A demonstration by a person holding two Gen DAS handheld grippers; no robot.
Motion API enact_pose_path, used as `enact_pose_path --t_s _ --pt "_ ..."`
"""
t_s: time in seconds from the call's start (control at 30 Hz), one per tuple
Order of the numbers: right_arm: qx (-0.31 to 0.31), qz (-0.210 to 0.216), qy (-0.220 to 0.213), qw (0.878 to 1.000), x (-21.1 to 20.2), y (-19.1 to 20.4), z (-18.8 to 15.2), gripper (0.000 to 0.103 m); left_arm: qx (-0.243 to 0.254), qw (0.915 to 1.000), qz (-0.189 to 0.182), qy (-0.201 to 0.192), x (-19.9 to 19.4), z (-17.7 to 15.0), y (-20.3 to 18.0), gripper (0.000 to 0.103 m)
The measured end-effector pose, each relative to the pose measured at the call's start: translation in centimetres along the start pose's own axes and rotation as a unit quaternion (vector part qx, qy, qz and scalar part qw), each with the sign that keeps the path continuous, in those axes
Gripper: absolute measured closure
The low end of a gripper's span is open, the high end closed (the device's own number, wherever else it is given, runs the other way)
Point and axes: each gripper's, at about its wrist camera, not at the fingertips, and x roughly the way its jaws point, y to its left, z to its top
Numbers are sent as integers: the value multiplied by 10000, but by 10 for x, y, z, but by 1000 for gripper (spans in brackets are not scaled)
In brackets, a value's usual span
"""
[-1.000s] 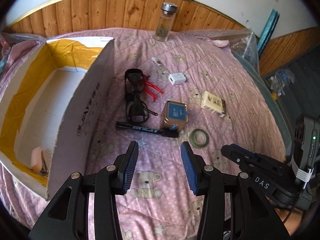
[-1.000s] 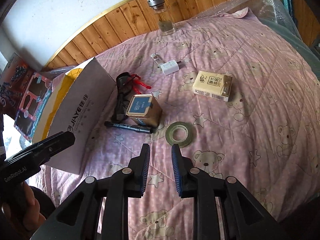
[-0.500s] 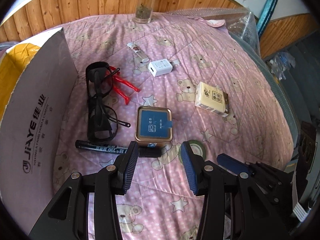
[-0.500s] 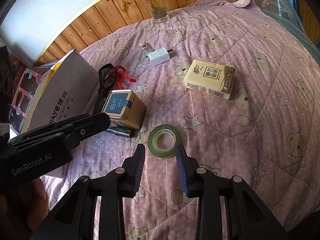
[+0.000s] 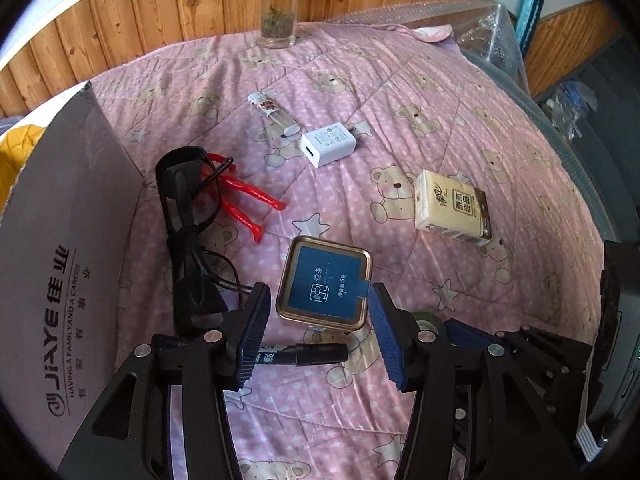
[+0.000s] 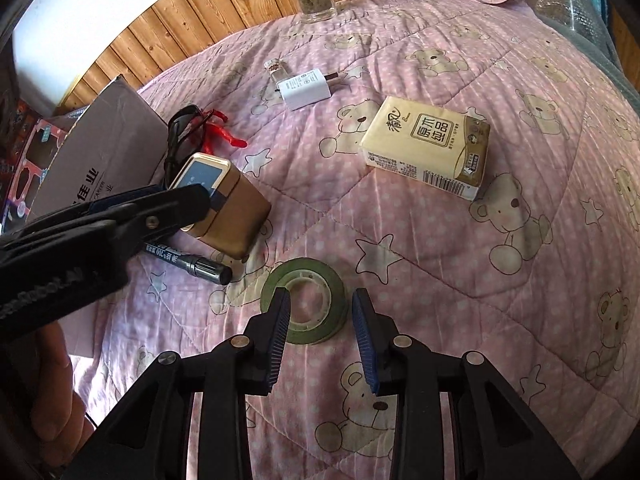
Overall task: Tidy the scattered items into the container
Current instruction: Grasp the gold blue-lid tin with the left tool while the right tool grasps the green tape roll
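My left gripper (image 5: 318,312) is open, its fingers on either side of a gold tin with a blue lid (image 5: 325,286), apart from it. A black marker (image 5: 308,354) lies under the gripper. My right gripper (image 6: 320,312) is open and straddles a green tape roll (image 6: 306,304) without gripping it. The cardboard box (image 5: 68,264) stands at the left. Black glasses (image 5: 186,232), red clips (image 5: 244,200), a white charger (image 5: 328,144), a small tube (image 5: 274,114) and a tissue pack (image 5: 452,208) lie on the pink quilt.
A glass jar (image 5: 278,12) stands at the far edge by the wooden wall. Bubble wrap (image 5: 484,36) lies at the far right. The left gripper's body (image 6: 100,224) crosses the left of the right wrist view, in front of the tin (image 6: 224,204).
Both grippers have moved forward and down. The left now flanks the tin, the right now flanks the tape roll and has opened wider.
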Motion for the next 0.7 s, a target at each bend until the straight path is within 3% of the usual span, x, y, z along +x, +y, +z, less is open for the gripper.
enact_pose_path --t_s 0.2,0.27,0.4,0.7 --pt "-73 -23 -30 10000 1 2 0 69 467 9986 131 218 21 2 -11 44" --pt "-116 -59 -47 9999 2 3 0 71 352 9991 100 230 24 2 -8 45" --pt "-343 -303 -83 9989 3 7 -1 86 120 9998 36 177 23 0 -1 51" --pt "-62 -134 -204 9997 -7 -6 1 87 100 9999 59 71 10 -4 -4 51"
